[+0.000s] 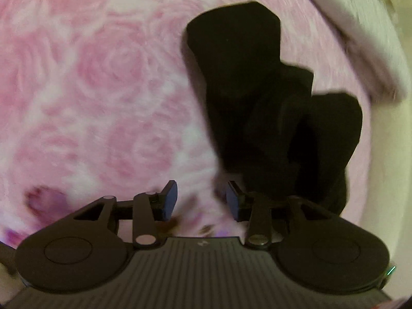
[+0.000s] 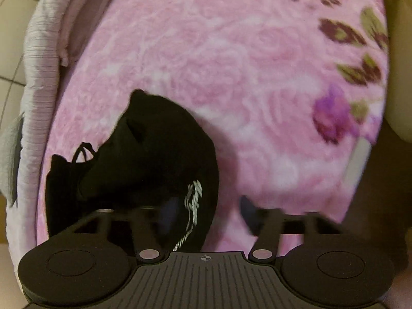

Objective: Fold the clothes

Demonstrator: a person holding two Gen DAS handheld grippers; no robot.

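Left wrist view: my left gripper (image 1: 201, 200) points down at the bed with its blue pads (image 1: 170, 200) set apart and nothing between them, only the pink rose-patterned blanket (image 1: 90, 82) showing through the gap. The black garment (image 1: 270, 118) lies crumpled on that blanket just ahead and to the right of my fingers; its near edge comes right beside the right-hand pad, though I cannot tell whether it touches. From there it stretches away up the frame in uneven dark folds. Past it, at the far right edge of the bed, lies a pale ribbed cloth (image 1: 370, 51). In the right wrist view, my right gripper (image 2: 208, 216) also stands wide, its fingers blurred, with nothing pinched. Here the black garment (image 2: 144, 159) sits to the left; its near part, with a white printed mark (image 2: 193, 200), lies under the left-hand finger, while the right-hand finger hangs over bare blanket (image 2: 257, 77). Farther off, the pale ribbed cloth (image 2: 41, 59) runs along the left side of the bed.
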